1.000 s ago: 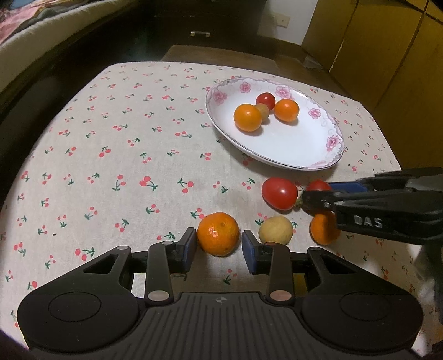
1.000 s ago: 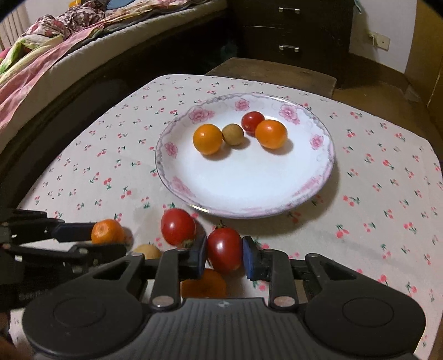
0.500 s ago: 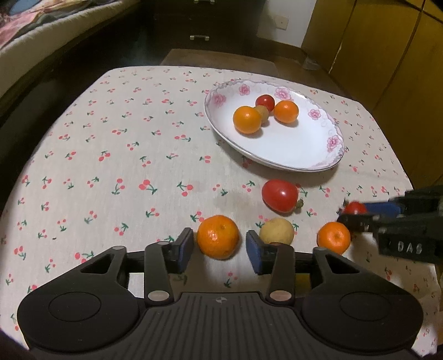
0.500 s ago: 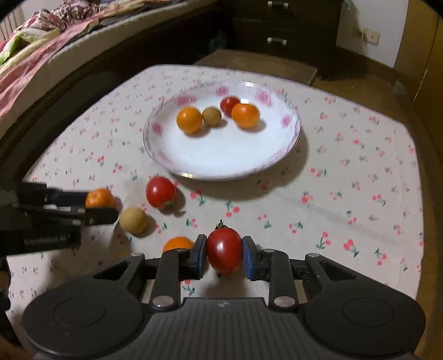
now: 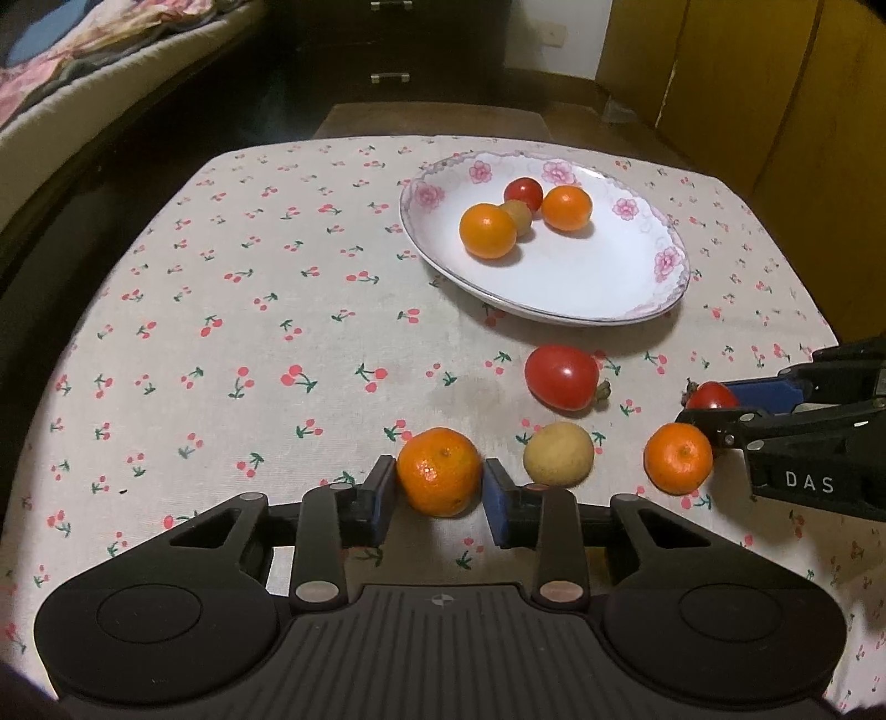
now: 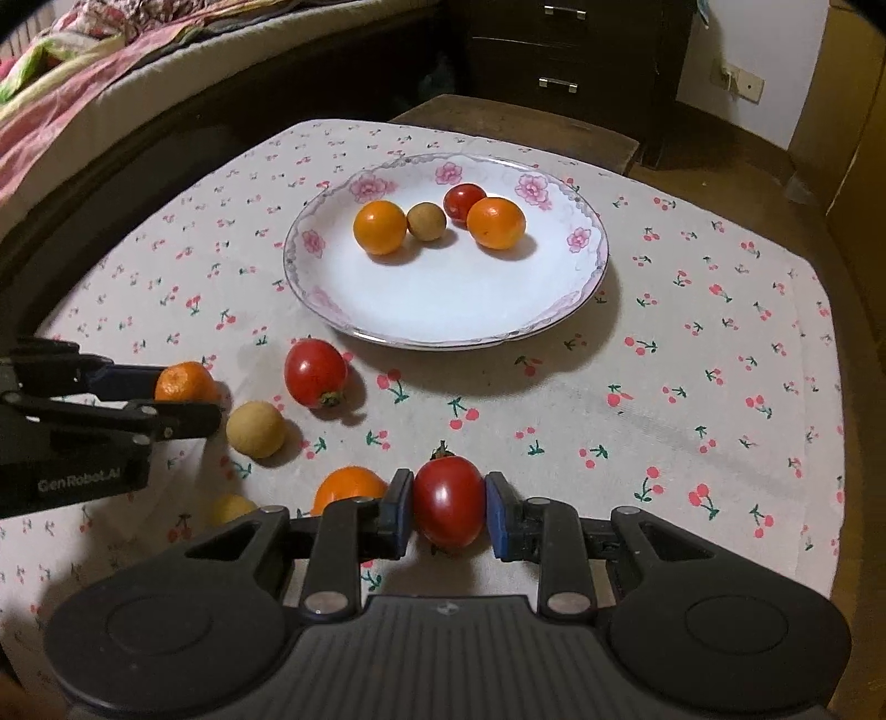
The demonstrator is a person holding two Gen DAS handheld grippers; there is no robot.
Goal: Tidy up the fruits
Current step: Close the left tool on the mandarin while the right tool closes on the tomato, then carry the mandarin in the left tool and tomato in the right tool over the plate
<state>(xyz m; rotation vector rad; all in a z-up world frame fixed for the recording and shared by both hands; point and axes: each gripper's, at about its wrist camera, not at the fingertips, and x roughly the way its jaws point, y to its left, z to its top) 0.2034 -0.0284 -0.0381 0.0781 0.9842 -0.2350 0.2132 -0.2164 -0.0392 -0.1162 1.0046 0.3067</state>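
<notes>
My left gripper (image 5: 440, 487) is shut on a mandarin (image 5: 439, 472) low over the cherry-print tablecloth. My right gripper (image 6: 448, 504) is shut on a red tomato (image 6: 448, 501) and shows at the right edge of the left wrist view (image 5: 714, 410). A white flowered plate (image 6: 554, 310) holds two oranges, a small tomato and a brown longan. On the cloth lie another tomato (image 5: 560, 376), a pale longan (image 5: 558, 453) and a second mandarin (image 5: 677, 457).
A small yellow fruit (image 6: 232, 508) lies half hidden by my right gripper's body. A bed (image 6: 83, 72) runs along the left, a dark dresser (image 6: 559, 50) stands behind the table, and wooden cupboards (image 5: 775, 111) stand at the right.
My right gripper has lifted the tomato off the cloth and drawn it back toward the near right. The left gripper stays closed on its mandarin, with the view a little higher.
</notes>
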